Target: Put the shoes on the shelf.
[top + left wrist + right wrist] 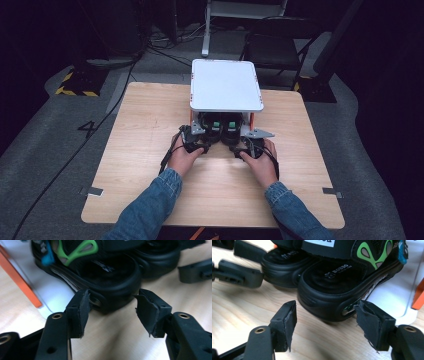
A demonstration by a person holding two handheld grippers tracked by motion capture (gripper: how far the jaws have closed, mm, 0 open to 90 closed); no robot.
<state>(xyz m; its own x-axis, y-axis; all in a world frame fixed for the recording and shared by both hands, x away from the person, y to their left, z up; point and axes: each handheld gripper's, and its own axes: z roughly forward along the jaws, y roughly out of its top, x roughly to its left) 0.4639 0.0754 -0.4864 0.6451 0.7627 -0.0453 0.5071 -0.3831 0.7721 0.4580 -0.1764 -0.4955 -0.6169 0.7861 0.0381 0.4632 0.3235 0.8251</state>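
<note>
Left gripper (112, 312) and right gripper (325, 320) both with jaws apart, clamping nothing. On table (150, 125), mid-frame under white shelf (226, 85): black sandals (218, 125), heels between pads, apparently unpressed. Risk: shallow bite on rounded heel, slipping off when pulled.

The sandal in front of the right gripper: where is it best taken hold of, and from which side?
Grip the sandal at its rounded heel rim, coming in level from the person's side of the table. The heel points at the right gripper, juts from the white shelf and looks narrow enough for the open jaws to straddle.
</note>
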